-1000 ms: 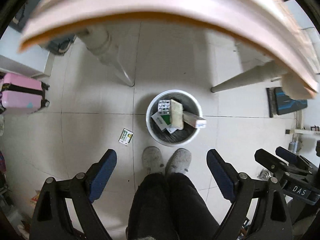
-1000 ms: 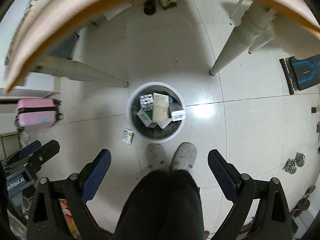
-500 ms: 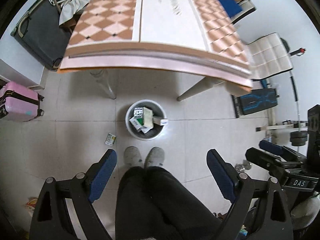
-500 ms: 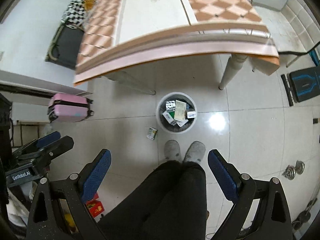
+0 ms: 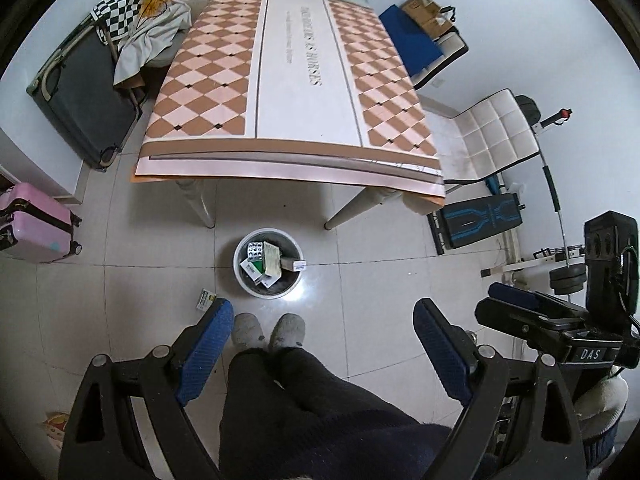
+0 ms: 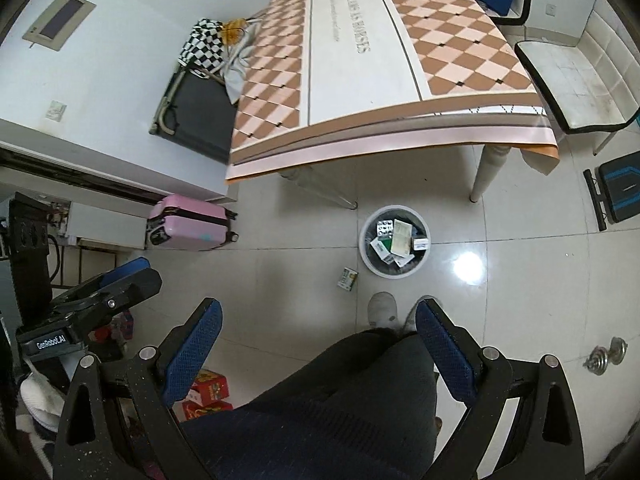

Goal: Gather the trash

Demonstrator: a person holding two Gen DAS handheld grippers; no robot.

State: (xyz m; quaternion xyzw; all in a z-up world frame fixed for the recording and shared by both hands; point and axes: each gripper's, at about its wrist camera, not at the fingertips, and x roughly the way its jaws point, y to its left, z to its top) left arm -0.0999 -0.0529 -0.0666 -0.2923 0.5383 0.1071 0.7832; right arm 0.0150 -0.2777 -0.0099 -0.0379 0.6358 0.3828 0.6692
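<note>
Box (image 5: 206,300) on floor by L tongs (image 5: 323,344)

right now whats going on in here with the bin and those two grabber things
A person stands on the tiled floor holding a gripper in each hand, collecting trash. Both the left gripper and the right gripper are open and hold nothing. The white bin in front of their feet already holds several small boxes and a blister pack. One small box lies on the floor just beside the bin. The near part of the checkered table looks bare.
</note>
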